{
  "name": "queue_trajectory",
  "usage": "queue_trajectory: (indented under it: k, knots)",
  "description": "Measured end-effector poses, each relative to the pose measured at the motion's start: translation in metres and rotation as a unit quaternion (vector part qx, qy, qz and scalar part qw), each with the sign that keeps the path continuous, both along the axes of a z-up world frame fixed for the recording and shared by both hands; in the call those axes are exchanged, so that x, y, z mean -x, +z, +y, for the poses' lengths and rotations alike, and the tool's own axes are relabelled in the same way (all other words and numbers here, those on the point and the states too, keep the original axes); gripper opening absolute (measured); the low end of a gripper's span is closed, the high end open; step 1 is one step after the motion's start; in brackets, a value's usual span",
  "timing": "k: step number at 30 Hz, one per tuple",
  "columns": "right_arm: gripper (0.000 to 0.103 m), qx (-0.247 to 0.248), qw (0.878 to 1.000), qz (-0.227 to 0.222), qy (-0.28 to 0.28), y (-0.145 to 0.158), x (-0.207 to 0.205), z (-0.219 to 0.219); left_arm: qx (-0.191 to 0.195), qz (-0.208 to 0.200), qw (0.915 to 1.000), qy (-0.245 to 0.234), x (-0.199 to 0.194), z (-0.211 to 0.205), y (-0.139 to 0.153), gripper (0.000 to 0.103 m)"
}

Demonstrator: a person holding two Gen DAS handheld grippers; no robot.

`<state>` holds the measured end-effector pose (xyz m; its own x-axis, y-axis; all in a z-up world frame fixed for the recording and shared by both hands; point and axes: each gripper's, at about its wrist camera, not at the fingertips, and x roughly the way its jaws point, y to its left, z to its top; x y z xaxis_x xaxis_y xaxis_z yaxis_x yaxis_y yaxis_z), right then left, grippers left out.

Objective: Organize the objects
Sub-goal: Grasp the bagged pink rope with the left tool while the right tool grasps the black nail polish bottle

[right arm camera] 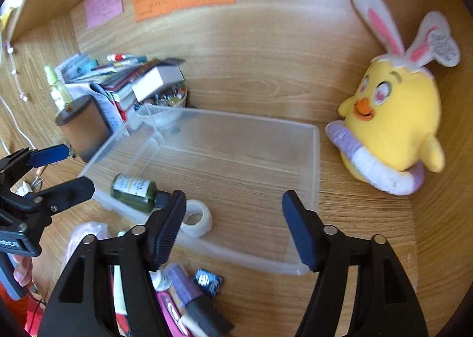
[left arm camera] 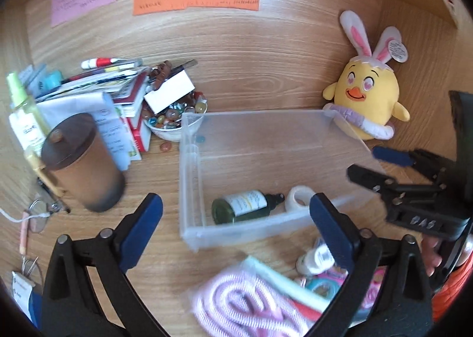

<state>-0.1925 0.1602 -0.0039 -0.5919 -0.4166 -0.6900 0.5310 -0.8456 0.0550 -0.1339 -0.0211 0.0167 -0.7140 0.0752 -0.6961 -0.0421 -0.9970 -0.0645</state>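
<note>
Both sets of jaws empty and spread; sorting partly done, several hazards open.

Left gripper [left arm camera: 236,224] jaws wide, nothing between; right gripper [right arm camera: 233,227] jaws parted, nothing between, poised over the clear bin [right arm camera: 316,165] on the table [left arm camera: 266,71]. Inside the bin: green bottle [right arm camera: 134,190] lying on its side, white tape roll [right arm camera: 196,217] beside it. Loose clutter near the front edge: pink coiled item [left arm camera: 236,301], small white bottle [left arm camera: 313,260]. Risks judged: bottle free to roll if bin nudged; thin bin wall likely to shift under a finger strike; brown lidded jar [left arm camera: 82,159] and bead bowl [left arm camera: 171,127] prone to tipping from a left sweep; soft coil apt to slip a shallow pinch.
</note>
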Motion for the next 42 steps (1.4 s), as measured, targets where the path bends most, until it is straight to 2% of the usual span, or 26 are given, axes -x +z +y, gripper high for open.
queue_trajectory:
  k: [2,4,8,13,16,20,26,27,29,34,37,38,41,42]
  knots:
    - [0.075,0.004,1.000,0.015,0.000,0.004,-0.012,0.007,-0.002,-0.004,1.0000,0.001,-0.010,0.001,-0.004,0.102]
    - [0.076,0.008,1.000,0.019,0.002,0.004,-0.022,0.011,-0.007,-0.013,0.9999,0.003,-0.020,0.002,-0.010,0.102]
    - [0.076,0.023,1.000,-0.005,0.016,-0.005,-0.036,0.021,-0.016,-0.039,0.9991,-0.001,-0.036,0.008,-0.030,0.102]
    - [0.076,0.016,0.999,-0.024,0.022,-0.022,-0.049,0.029,-0.026,-0.064,0.9976,0.002,-0.053,0.014,-0.055,0.102]
    - [0.076,0.004,0.999,-0.033,0.029,-0.034,-0.054,0.031,-0.012,-0.068,0.9976,0.001,-0.065,0.017,-0.066,0.102]
    - [0.076,-0.018,0.998,-0.045,0.034,-0.052,-0.055,0.026,-0.004,-0.067,0.9977,0.004,-0.078,0.010,-0.070,0.102]
    - [0.075,-0.016,0.997,-0.059,0.041,-0.062,-0.052,0.025,0.005,-0.068,0.9976,0.011,-0.093,-0.009,-0.066,0.102]
    - [0.074,-0.013,0.997,-0.059,0.042,-0.063,-0.051,0.025,0.003,-0.069,0.9975,0.010,-0.095,-0.012,-0.066,0.102]
    - [0.065,-0.012,0.997,-0.061,0.047,-0.064,-0.050,0.023,-0.007,-0.076,0.9971,0.000,-0.094,-0.014,-0.068,0.102]
    - [0.057,-0.020,0.996,-0.060,0.067,-0.067,-0.054,0.011,-0.040,-0.102,0.9939,-0.009,-0.077,-0.015,-0.079,0.102]
    - [0.043,-0.032,0.995,-0.052,0.082,-0.072,-0.057,0.005,-0.062,-0.115,0.9914,-0.005,-0.068,-0.017,-0.087,0.102]
    - [0.038,-0.036,0.994,-0.052,0.085,-0.073,-0.058,0.003,-0.058,-0.109,0.9924,-0.002,-0.068,-0.017,-0.086,0.102]
    - [0.031,-0.033,0.994,-0.059,0.090,-0.076,-0.056,0.003,-0.055,-0.105,0.9928,-0.009,-0.068,-0.014,-0.086,0.102]
    - [0.030,-0.031,0.994,-0.061,0.091,-0.078,-0.055,0.004,-0.055,-0.102,0.9932,-0.014,-0.069,-0.012,-0.086,0.097]
